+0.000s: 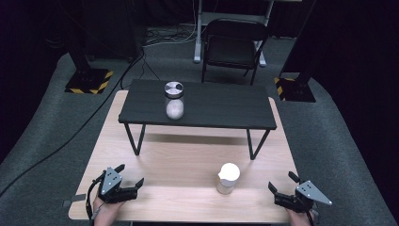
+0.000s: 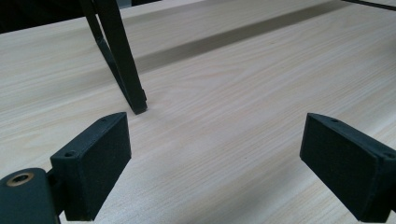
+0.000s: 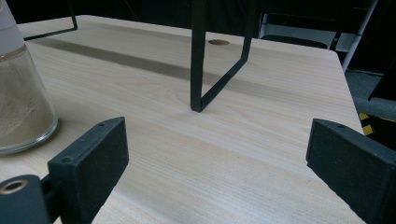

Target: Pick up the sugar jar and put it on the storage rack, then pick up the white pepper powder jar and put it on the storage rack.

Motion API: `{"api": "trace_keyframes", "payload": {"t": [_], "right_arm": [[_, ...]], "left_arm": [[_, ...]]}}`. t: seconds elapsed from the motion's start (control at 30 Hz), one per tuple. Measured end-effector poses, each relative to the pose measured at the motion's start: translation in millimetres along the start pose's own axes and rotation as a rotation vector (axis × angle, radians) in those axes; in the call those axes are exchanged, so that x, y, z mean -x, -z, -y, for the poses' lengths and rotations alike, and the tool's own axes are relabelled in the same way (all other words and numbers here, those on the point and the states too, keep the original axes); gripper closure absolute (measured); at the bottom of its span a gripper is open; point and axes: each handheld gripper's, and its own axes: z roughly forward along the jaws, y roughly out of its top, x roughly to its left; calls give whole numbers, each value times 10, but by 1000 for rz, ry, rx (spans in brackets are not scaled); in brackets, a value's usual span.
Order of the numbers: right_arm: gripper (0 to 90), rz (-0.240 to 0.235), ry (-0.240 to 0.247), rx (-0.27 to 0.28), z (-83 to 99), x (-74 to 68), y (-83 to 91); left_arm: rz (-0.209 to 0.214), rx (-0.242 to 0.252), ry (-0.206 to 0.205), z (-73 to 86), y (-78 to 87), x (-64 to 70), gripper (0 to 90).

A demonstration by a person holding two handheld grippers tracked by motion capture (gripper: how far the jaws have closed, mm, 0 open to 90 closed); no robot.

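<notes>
left gripper point(image 1: 131, 176): near the table's point(image 1: 188, 155) front-left corner, jaws spread wide, nothing between them. Its own view has bare wood ahead and the shelf's front-left leg point(image 2: 122, 60) just beyond.
right gripper point(image 1: 283, 186): near the front-right corner, jaws wide apart too, empty. In its own view the near jar point(image 3: 21, 98) sits at the left edge and the shelf's front-right leg point(image 3: 205, 60) is ahead.
near jar point(image 1: 228, 179): glass, white pour-spout lid, tan powder inside. Stands upright near the front edge, right of centre. Closest thing to the right gripper, apart from it.
far jar point(image 1: 174, 100): glass with a metal lid, pale contents, upright on the black shelf point(image 1: 211, 106), near its front edge and left of centre. Well apart from both grippers.
step in hand: my read is start pose, reach not yet begun. Right gripper is the natural one for the near jar.
how to do it well: swing the right gripper towards the jar and square the jaws to it. Come in level and grip the glass body below the lid, since the jar tapers upward and a high grip could slip. Close slowly, glass is slick. Keep the jar upright so powder stays off the spout. Mind the shelf leg behind.
writing: none readable on jars, lids or grippers. Only yellow-black hazard stripes on the floor stand bases point(image 1: 89, 81).
</notes>
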Motion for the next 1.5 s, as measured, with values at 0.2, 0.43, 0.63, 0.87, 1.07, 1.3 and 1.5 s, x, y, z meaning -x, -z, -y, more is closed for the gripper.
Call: {"api": "trace_keyframes", "payload": {"t": [0.2, 0.43, 0.63, 0.87, 1.07, 1.3, 1.5], "right_arm": [[46, -1, 0, 0, -1, 2, -1], [46, -4, 1, 0, 0, 5, -3], [44, -15, 5, 3, 2, 5, -10], [43, -41, 19, -2, -14, -8, -33], [40, -74, 24, -3, -26, -18, -65], [38, -116, 41, -9, -50, -50, -114], [36, -141, 49, -11, -63, -66, -143]], "left_arm": [[0, 0, 2, 0, 0, -2, 84], [1, 3, 0, 4, 2, -2, 84], [2, 1, 2, 2, 0, -7, 84], [1, 3, 3, 5, 1, -5, 84], [2, 3, 4, 6, 1, -7, 84], [2, 3, 4, 5, 1, -7, 84], [3, 3, 3, 6, 1, -8, 84]]}}
